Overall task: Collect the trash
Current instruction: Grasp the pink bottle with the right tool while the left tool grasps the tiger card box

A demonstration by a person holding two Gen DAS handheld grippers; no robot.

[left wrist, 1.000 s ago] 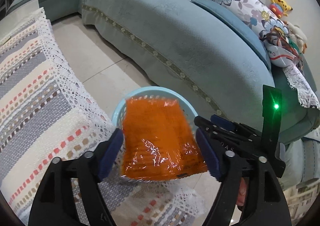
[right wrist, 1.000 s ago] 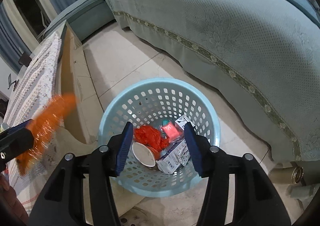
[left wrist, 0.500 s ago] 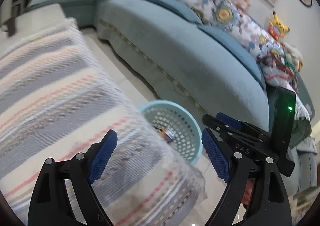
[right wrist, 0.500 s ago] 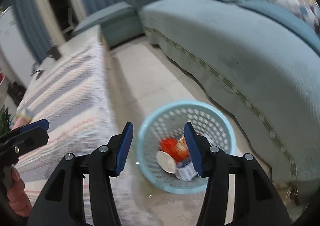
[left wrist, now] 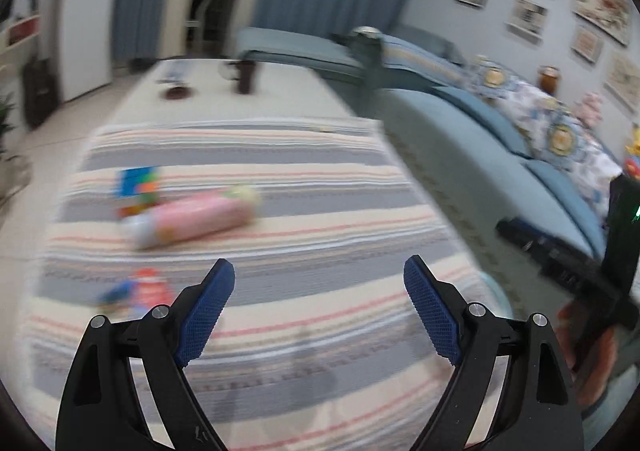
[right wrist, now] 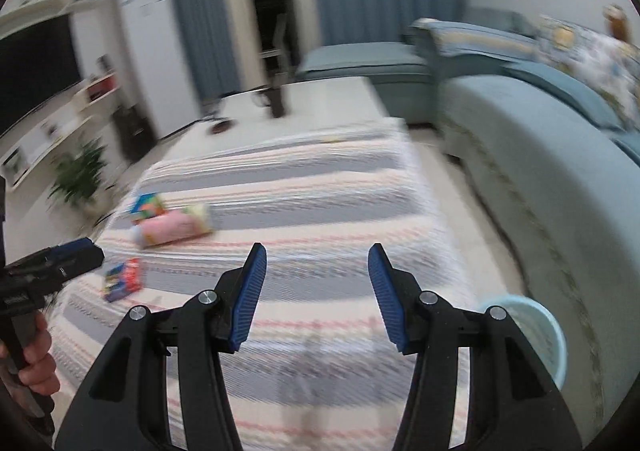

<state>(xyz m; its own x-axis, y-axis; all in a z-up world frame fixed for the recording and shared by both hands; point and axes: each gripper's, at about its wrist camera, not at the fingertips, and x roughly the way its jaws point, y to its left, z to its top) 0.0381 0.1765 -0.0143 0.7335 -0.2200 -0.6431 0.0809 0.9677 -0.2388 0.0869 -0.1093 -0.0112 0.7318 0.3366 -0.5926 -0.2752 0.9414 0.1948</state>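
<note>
Living room setup: low table under a striped tablecloth (left wrist: 304, 211), teal sofa (right wrist: 540, 155) along the right side.

Left gripper (left wrist: 319, 305) is spread wide with nothing between the blue pads, hanging over the near end of the cloth. Right gripper (right wrist: 313, 293) is the same deal, parted and holding nothing, also over the cloth.

Trash on the table: a pink wrapper pack (left wrist: 192, 217) lying on its side, a blue and multicoloured box (left wrist: 136, 183) touching its far end, and nearer the left gripper a small red and blue packet (left wrist: 140, 291). All three sit toward the left side of the cloth. Everything is motion-blurred, so no printing or brand on any of them is readable.

Right wrist view catches the light blue basket (right wrist: 552, 335) on the floor, off the table's right edge and partly hidden behind the gripper finger; what's inside can't be seen. In the left wrist view only a sliver of its rim shows.

Right view also has a TV unit, a white fridge and a potted plant (right wrist: 78, 175) at the left. Left view has framed pictures on the wall (left wrist: 528, 17), too smeared to make out.

Dark objects on the bare far end of the table aren't identifiable.
</note>
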